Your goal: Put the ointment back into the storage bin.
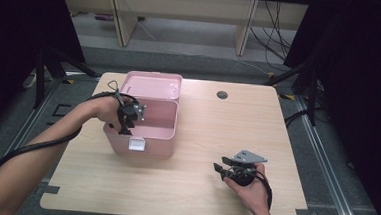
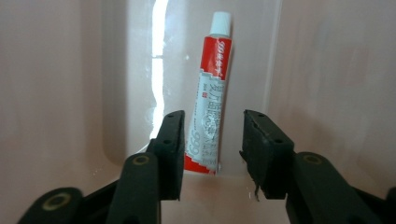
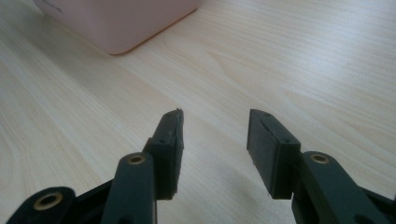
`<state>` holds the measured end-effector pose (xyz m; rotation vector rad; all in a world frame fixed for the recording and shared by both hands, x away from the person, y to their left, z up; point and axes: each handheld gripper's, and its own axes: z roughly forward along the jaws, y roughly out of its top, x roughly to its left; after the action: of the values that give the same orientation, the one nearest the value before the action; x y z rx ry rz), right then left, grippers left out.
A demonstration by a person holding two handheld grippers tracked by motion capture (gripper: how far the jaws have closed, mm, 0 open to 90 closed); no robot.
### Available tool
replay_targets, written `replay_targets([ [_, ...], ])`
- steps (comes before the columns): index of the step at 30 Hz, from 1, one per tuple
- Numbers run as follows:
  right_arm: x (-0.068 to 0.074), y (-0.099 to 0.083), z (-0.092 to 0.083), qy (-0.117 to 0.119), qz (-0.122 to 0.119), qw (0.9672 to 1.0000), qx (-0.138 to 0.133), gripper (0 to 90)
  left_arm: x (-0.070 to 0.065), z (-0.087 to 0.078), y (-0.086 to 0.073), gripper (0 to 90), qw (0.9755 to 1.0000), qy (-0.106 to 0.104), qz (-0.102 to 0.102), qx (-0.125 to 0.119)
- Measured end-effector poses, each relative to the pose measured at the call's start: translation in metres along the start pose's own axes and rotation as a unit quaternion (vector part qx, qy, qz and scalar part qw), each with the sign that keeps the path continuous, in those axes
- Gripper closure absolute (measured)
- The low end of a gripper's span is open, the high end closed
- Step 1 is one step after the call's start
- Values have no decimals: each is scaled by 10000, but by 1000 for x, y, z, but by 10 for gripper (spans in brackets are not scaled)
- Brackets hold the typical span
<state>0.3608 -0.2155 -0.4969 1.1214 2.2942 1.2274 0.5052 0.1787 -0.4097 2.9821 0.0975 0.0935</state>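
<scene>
- The left gripper (image 2: 212,140) was inside the pink box (image 1: 146,135), jaws apart around the glue tube (image 2: 210,102), not squeezing it.
- The tube leaned on the box wall and could tip over if bumped.
- The right gripper (image 3: 215,135) sat apart from the box, jaws apart and empty.

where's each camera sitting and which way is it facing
High view: fixed above the person's side, looking forward and down on the table; both forearms come in from the bottom, left hand-held gripper in the open pink box, right hand-held gripper over bare wood.
Left gripper view: rides on the left hand-held gripper, looking down into the box at a red-and-white tube beyond its open jaws.
Right gripper view: rides on the right hand-held gripper, looking low across the table between open, empty jaws.
Shared: the pink box shows in all three.
</scene>
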Motion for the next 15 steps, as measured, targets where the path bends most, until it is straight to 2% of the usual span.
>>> replay_targets([
  [9,0,0,1,56,3,10000,-62,569,1,-16,0,552,9996,215,-18,-178],
  [10,0,0,0,0,-6,10000,-6,570,1,-18,0,551,9995,235,-28,-202],
  [11,0,0,1,37,-1,10000,-53,569,-1,-20,-1,551,9994,243,-84,-237],
  [12,-1,0,1,138,-27,9999,-19,570,0,-22,-1,554,9993,277,-40,-264],
  [13,0,0,0,24,20,10000,-49,570,-1,-24,-2,557,9990,314,-69,-322],
  [14,0,1,-1,-49,-36,10000,-26,571,-1,-26,-3,563,9986,355,-93,-385],
  [15,0,1,-1,-49,-38,10000,-24,571,-2,-28,-4,570,9982,365,-188,-448],
])
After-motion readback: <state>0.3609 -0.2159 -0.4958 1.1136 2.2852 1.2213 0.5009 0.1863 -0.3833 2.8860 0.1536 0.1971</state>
